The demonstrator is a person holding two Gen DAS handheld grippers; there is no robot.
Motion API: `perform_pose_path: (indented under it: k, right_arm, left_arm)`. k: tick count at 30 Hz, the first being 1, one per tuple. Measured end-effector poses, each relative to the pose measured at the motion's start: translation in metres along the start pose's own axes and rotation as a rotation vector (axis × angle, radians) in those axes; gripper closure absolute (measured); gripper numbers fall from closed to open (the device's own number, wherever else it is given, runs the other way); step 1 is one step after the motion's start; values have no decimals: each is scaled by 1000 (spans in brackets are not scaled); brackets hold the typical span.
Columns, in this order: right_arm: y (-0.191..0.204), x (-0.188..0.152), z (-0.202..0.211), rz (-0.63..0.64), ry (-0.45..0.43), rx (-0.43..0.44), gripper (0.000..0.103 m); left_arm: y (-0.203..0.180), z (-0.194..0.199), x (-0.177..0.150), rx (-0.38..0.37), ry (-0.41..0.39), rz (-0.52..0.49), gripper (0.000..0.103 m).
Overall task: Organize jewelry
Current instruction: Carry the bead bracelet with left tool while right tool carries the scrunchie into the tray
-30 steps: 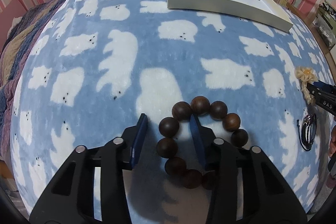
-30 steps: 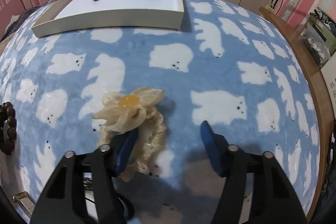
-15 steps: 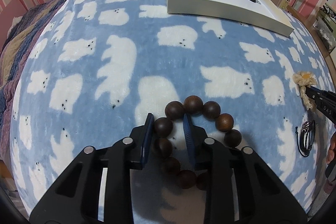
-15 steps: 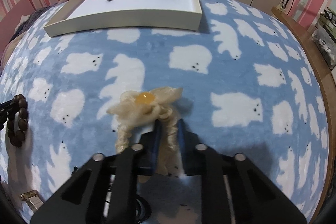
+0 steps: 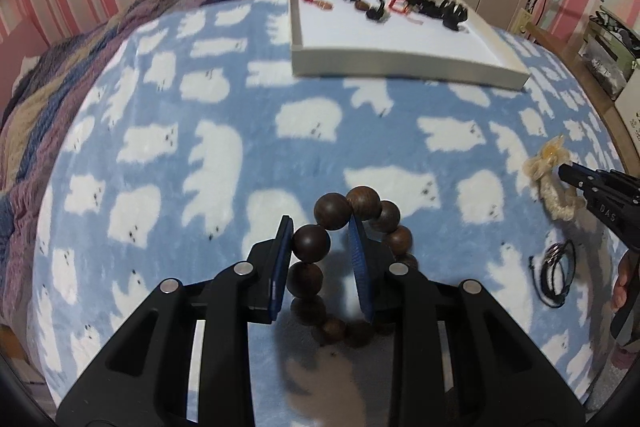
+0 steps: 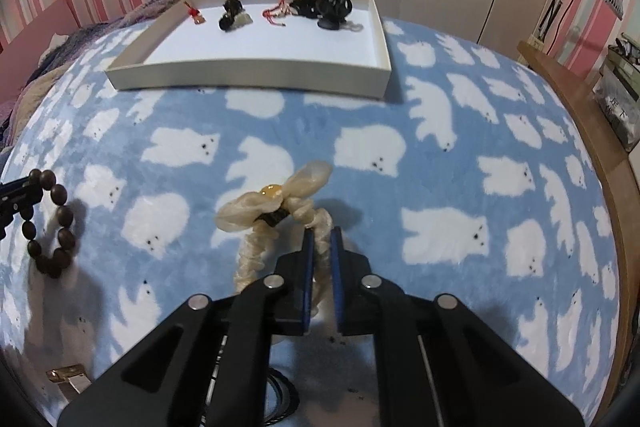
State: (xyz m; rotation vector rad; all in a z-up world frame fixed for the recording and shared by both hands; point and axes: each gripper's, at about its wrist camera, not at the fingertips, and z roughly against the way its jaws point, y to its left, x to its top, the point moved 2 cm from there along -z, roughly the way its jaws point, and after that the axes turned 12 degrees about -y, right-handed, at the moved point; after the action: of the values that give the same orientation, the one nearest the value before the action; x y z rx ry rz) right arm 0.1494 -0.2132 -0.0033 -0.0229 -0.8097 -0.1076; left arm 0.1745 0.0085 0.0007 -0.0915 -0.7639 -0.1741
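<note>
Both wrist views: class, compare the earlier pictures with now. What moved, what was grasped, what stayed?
The left gripper closed on the wooden bead bracelet and lifted it off the blanket. The right gripper shut on the cream scrunchie, raising it slightly. The white tray, its jewelry and the black cord bracelet stayed put.

Right gripper (image 5: 570, 174) side: we read the white letters "DAS".
Box (image 6: 618, 107) by the wall: we see marks too blurry to read.
</note>
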Motion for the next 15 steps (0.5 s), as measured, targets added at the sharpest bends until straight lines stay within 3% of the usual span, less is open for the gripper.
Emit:
perform_pose_path:
  k: [8, 15]
  right_arm:
    - [-3, 28, 3, 2, -61, 1, 95]
    - [-1, 71, -2, 1, -125, 21, 95]
  left_arm:
    - [-21, 13, 37, 8, -92, -58, 76]
    - [-35, 8, 94, -2, -161, -80, 77]
